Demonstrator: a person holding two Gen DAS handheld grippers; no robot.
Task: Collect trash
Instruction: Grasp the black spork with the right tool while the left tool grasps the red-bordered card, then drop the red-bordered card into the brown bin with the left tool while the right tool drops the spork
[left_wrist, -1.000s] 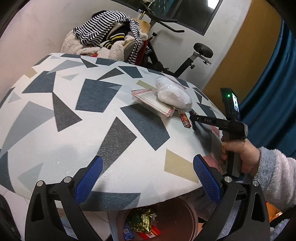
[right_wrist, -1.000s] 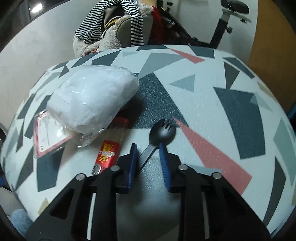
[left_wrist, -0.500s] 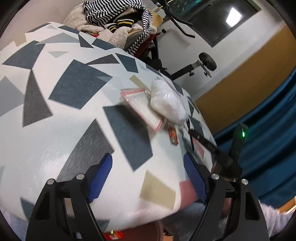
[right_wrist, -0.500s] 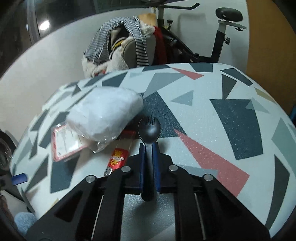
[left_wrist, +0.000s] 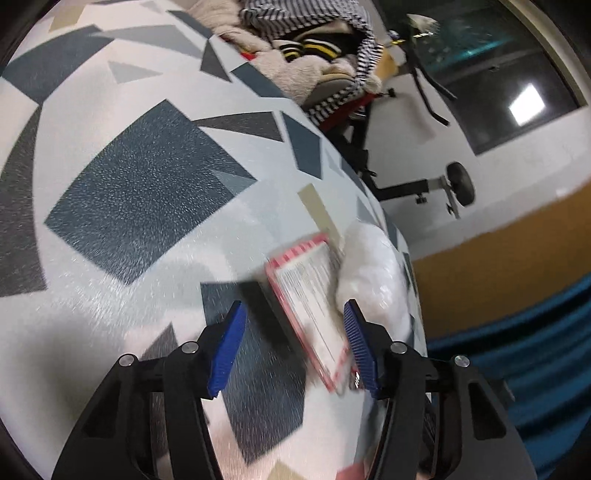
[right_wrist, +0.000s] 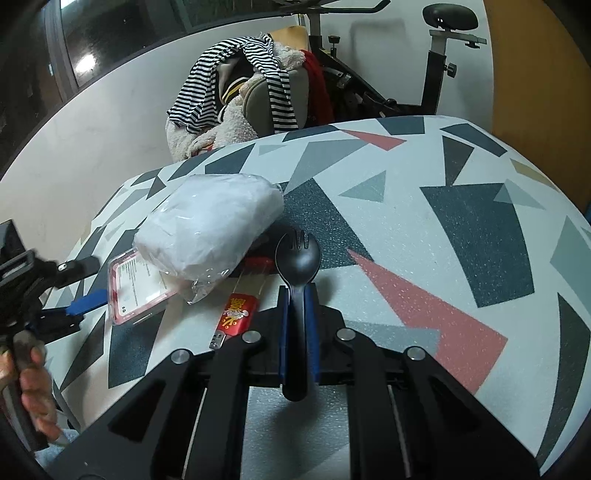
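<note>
My right gripper (right_wrist: 297, 295) is shut on a black plastic spork (right_wrist: 297, 258), held above the patterned table (right_wrist: 461, 229). A white plastic bag (right_wrist: 210, 229) lies on a flat pink-edged packet (right_wrist: 135, 288); a red sachet (right_wrist: 238, 314) lies beside them. My left gripper (left_wrist: 293, 347) is open, its fingers either side of the pink-edged packet (left_wrist: 312, 302), with the white bag (left_wrist: 373, 273) just right of it. The left gripper also shows in the right wrist view (right_wrist: 79, 299), at the packet's left edge.
A chair heaped with striped and fleecy clothes (right_wrist: 243, 92) stands behind the table, next to an exercise bike (right_wrist: 439, 62). A blue curtain (left_wrist: 517, 350) and an orange wall (left_wrist: 498, 266) lie to the right.
My right gripper closed on the spork and lifted it off the table. My left gripper moved from the table's near edge across to the pink-edged packet.
</note>
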